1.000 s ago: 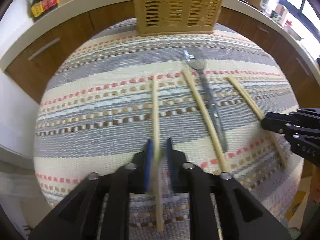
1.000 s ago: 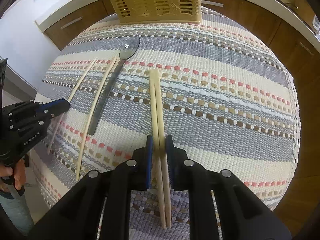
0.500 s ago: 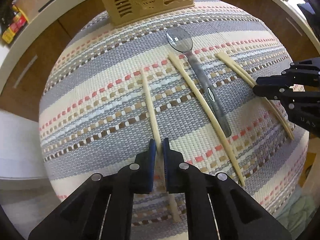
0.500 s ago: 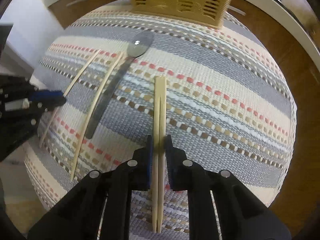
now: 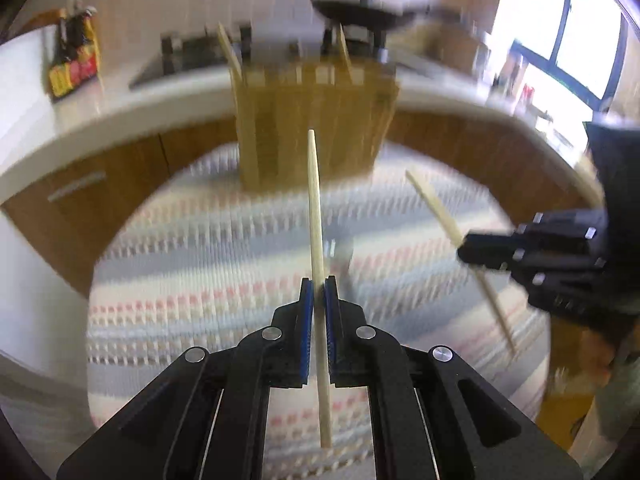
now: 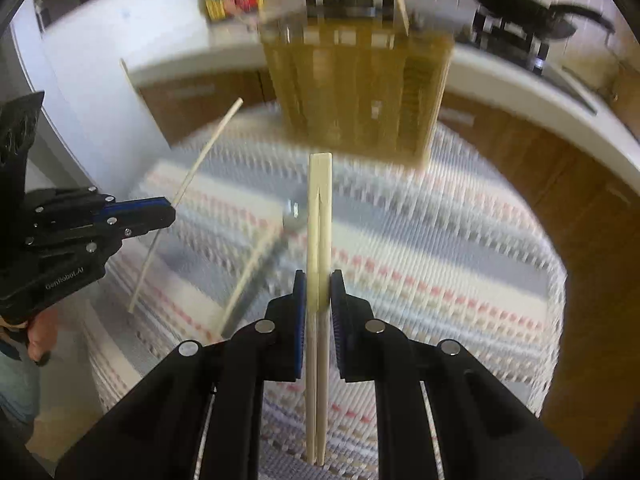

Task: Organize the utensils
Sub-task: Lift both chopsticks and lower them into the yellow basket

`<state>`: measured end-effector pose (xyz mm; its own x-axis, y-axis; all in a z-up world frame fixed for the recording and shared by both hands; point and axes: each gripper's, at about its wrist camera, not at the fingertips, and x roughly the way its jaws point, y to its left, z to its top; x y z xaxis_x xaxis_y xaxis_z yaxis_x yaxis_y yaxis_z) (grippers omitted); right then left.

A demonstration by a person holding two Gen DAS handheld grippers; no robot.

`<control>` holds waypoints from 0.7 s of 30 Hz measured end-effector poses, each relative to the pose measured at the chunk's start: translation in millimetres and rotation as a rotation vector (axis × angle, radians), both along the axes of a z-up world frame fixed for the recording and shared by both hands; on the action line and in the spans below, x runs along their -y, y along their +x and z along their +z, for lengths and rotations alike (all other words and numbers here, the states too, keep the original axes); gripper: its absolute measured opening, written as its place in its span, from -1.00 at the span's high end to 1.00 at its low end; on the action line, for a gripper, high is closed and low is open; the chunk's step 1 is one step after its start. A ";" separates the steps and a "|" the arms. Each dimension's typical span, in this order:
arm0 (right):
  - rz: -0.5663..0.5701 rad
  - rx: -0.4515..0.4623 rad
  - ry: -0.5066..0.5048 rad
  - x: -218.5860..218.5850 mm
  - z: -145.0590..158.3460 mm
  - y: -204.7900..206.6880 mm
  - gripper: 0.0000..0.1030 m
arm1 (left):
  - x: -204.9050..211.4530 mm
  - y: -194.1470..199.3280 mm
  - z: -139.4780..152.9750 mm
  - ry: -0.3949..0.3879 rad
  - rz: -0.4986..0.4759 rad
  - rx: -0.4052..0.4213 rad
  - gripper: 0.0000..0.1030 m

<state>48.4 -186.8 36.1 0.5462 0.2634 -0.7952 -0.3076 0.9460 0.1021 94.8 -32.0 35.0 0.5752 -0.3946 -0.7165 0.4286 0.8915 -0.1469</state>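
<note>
My left gripper (image 5: 319, 285) is shut on a single wooden chopstick (image 5: 315, 208), lifted off the striped mat (image 5: 200, 264) and pointing toward the tan slotted utensil basket (image 5: 316, 128). My right gripper (image 6: 319, 280) is shut on a pair of chopsticks (image 6: 319, 220), also lifted and aimed at the basket (image 6: 360, 92). The right gripper shows in the left wrist view (image 5: 472, 250) holding its pair (image 5: 436, 208). The left gripper shows in the right wrist view (image 6: 168, 214) with its chopstick (image 6: 200, 160). A metal spoon (image 6: 294, 216) and one chopstick (image 6: 248, 272) lie on the mat.
Some sticks stand in the basket. Behind it runs a white counter (image 5: 120, 108) with wooden cabinets (image 5: 80, 200), sauce bottles (image 5: 74, 56) and a black pan on a stove (image 5: 360, 12). Both views are motion-blurred.
Both grippers have lifted their chopsticks off the mat and tilted up toward the basket. The views have swung from looking down on the mat to looking across it.
</note>
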 end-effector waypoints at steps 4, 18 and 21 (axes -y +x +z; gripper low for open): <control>-0.007 0.108 0.030 8.6 30.5 5.0 0.80 | -4.0 6.5 41.7 -0.132 0.045 0.142 0.92; -0.081 0.504 0.240 56.8 127.2 60.0 0.80 | -7.0 36.4 133.8 -0.449 0.157 0.562 0.92; -0.117 0.563 0.256 66.6 135.1 80.0 0.80 | -1.2 50.5 134.7 -0.435 0.164 0.615 0.92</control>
<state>128.4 -253.4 171.2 0.8997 0.3204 -0.2965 -0.2758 0.9437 0.1828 145.2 -30.8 169.7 0.8951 -0.4432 -0.0485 0.4143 0.8670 -0.2768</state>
